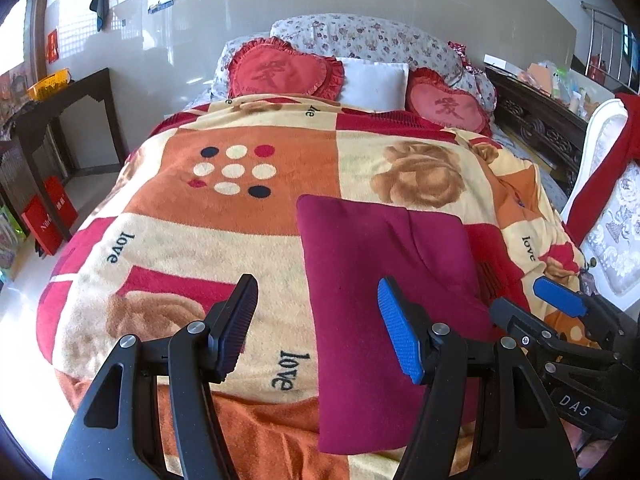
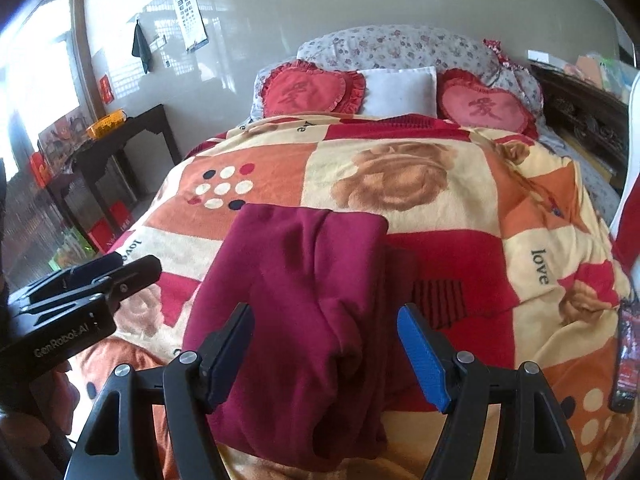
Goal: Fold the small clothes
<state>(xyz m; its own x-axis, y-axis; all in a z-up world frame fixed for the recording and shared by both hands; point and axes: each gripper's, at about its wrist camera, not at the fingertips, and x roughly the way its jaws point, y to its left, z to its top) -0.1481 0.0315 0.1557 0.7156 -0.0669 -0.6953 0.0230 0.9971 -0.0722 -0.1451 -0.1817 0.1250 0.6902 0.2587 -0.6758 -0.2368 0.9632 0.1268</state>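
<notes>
Between both tongs nothing is pinched: left tongs (image 1: 318, 328) and right tongs (image 2: 326, 354) hang spread above the maroon garment (image 2: 296, 300), lying folded lengthwise on the blanket (image 1: 192, 236) at the bed's foot; next fold likely needs both near corners gripped.

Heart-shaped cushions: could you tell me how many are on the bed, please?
2: one heart-shaped cushion left of the white pillow, the other to its right; more could be hidden.
</notes>
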